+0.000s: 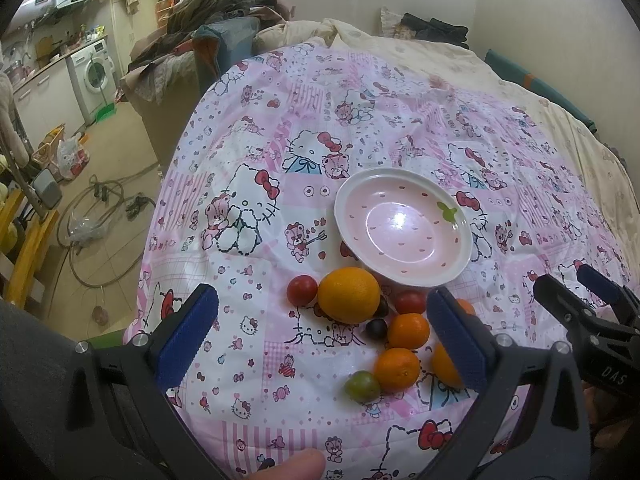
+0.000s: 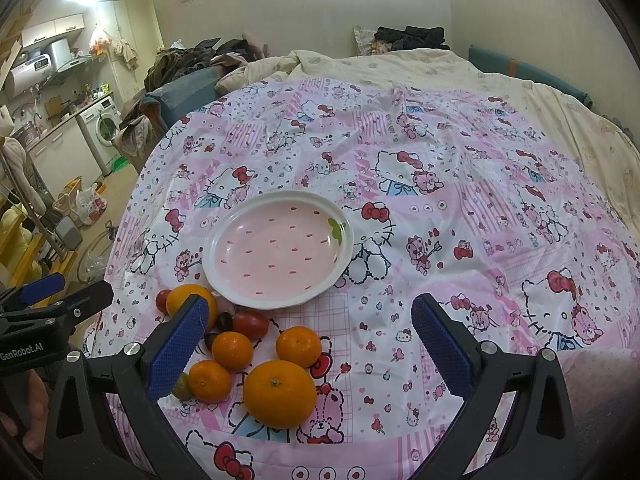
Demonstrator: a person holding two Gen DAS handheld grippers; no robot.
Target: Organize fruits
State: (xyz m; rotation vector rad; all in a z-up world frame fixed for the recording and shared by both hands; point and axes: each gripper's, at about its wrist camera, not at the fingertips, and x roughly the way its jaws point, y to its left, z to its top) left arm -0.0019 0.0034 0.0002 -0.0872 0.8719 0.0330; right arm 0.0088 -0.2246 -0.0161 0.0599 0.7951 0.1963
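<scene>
Pink strawberry-shaped plate (image 2: 276, 250) on a pink cartoon-print quilt (image 2: 440, 208) spread over a bed, nothing on it. Fruit in a loose cluster on the quilt just in front of the plate, on its near-left side as seen from the right wrist. Nearest the right wrist camera: large orange (image 2: 279, 394). Behind it three small tangerines: one to the right (image 2: 299, 346), one in the middle (image 2: 232, 350), one lower left (image 2: 209, 380). Second large orange (image 1: 349, 295) touching the plate's rim or very close to it, red tomato (image 1: 302, 289) just beside it on the far side from the plate. Another red tomato (image 2: 251, 324) between plate and tangerines, two dark plums (image 1: 376, 329) next to it. Green-and-red plum (image 1: 362, 386) at the cluster's near edge, touching the lower-left tangerine. Left gripper (image 1: 320, 340) spread wide, blue pads apart, holding nothing, low over the left part of the cluster. Right gripper (image 2: 312, 350) likewise spread wide and empty, framing the large orange and tangerines. Fingertip (image 1: 292, 466) at the bottom edge of the left wrist view.
</scene>
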